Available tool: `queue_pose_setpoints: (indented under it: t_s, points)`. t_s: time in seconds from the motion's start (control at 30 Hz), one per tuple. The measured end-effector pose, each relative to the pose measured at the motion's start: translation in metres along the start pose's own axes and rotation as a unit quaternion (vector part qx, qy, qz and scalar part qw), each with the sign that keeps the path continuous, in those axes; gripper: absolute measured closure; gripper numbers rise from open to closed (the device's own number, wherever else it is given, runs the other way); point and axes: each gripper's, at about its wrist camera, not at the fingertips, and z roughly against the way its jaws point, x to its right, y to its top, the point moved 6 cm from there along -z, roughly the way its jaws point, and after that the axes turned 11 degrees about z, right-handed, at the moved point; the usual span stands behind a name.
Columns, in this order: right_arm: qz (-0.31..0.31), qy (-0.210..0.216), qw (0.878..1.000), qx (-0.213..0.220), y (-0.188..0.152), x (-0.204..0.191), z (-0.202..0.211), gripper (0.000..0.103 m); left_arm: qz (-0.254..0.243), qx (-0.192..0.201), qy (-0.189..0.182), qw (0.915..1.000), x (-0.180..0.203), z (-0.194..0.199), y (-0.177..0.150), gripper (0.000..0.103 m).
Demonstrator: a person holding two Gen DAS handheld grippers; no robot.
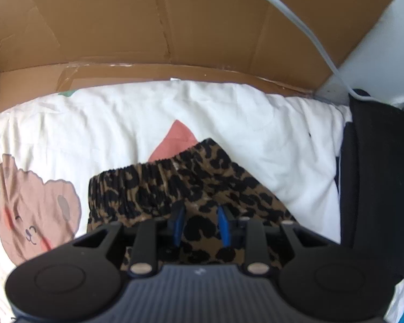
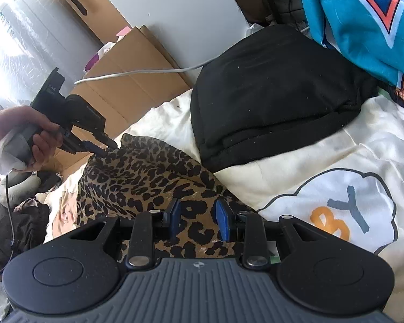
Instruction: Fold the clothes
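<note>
Left wrist: left tongs [image 1: 201, 222] parted over the leopard garment [image 1: 159, 188] on the bed [image 1: 256, 123], gripping nothing visible.

Right wrist: right tongs [image 2: 196, 219] likewise parted above it. Slack cloth could bunch when pinched.

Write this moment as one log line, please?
step: folding | item: leopard-print garment on white bedding | left claw: open over fabric | right claw: open over fabric
</note>
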Motion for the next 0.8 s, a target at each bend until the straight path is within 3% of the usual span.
queue_pose_setpoints:
  t_s: [0.1, 0.27, 0.37, 0.67, 0.73, 0.8]
  points:
    - [-0.001, -0.001, 1.0, 0.007, 0.003, -0.001, 0.002, 0.072, -0.034, -0.012, 0.0, 0.9993, 0.006, -0.007, -0.002, 0.073]
    - [0.022, 0.001, 1.0, 0.005, 0.009, -0.005, -0.005, 0.072, -0.03, -0.021, -0.007, 0.9993, 0.009, -0.015, -0.003, 0.073]
    - [0.041, 0.003, 0.999, 0.0, 0.007, -0.009, -0.01, 0.072, -0.051, -0.018, -0.01, 0.9985, 0.013, -0.021, -0.005, 0.073]
    - [0.035, 0.011, 0.999, -0.014, -0.004, -0.007, -0.024, 0.072, -0.015, -0.038, -0.009, 0.9991, 0.009, -0.034, -0.003, 0.078]
    - [0.036, 0.012, 0.999, -0.011, 0.0, -0.007, -0.026, 0.072, -0.002, -0.046, 0.001, 0.9989, 0.011, -0.031, -0.002, 0.087]
    - [0.037, 0.011, 0.999, -0.009, 0.004, -0.007, -0.029, 0.072, 0.012, -0.037, -0.01, 0.9992, 0.015, -0.022, 0.002, 0.087]
